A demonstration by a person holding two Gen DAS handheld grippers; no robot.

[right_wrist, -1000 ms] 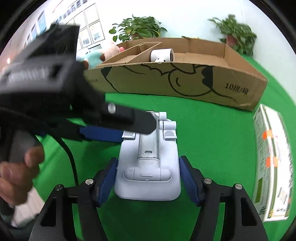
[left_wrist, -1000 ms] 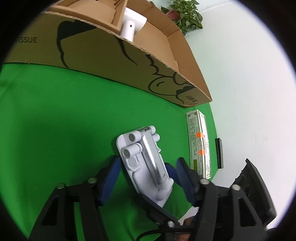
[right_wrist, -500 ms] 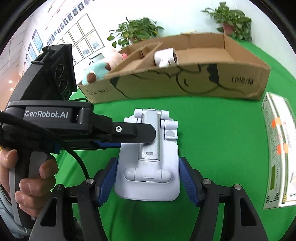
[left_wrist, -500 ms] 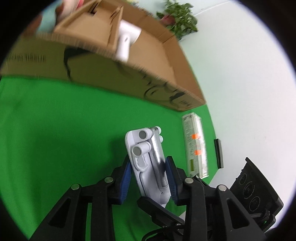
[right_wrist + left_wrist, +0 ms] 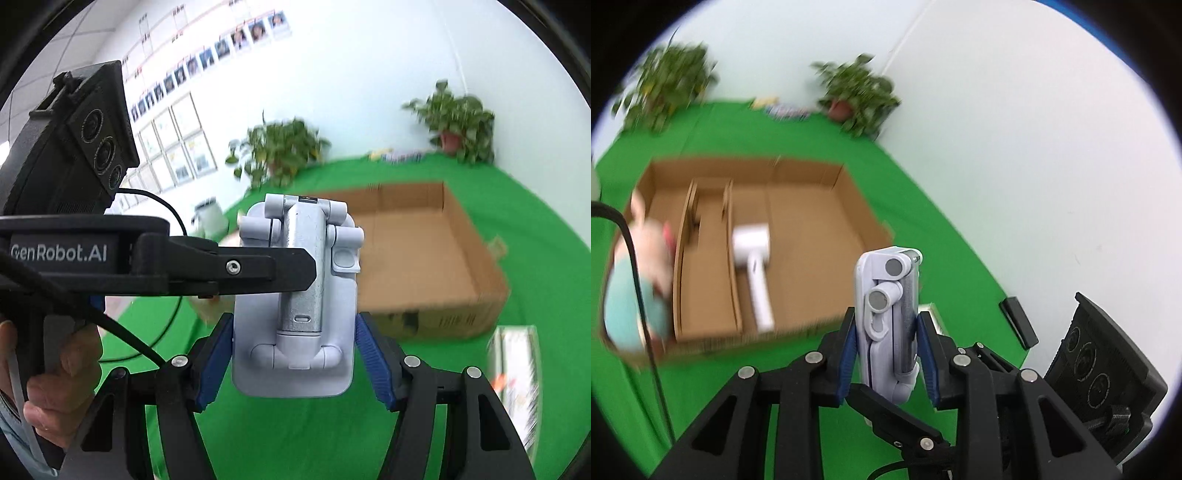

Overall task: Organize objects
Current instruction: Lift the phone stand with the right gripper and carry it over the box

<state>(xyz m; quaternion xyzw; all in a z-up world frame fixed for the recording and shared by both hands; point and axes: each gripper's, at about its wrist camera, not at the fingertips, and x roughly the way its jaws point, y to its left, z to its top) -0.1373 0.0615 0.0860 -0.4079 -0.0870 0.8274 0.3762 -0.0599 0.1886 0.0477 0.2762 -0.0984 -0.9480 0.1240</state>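
Left tool (image 5: 886, 354): blue pads clamped on the narrow edges of the phone stand (image 5: 888, 325), held upright above the green counter (image 5: 923, 236).
Right tool (image 5: 293, 358): blue pads flank the stand's (image 5: 295, 299) wide base; contact cannot be told from either view. This view alone shows the left tool's black body crossing from the left, and the hand (image 5: 62, 373) on its grip.
Phone stand: pale grey-white plastic, folded flat, metal centre arm, round hinge caps at the top.
Cardboard box (image 5: 812, 221): open, behind the stand, with dividers. The left view alone shows inside: a white hair dryer (image 5: 753, 266) and a blurred plush toy (image 5: 635, 280).
Carton (image 5: 517, 380): flat on the counter at right.
Room: potted plants (image 5: 280, 151), pale walls, framed pictures (image 5: 177, 147).
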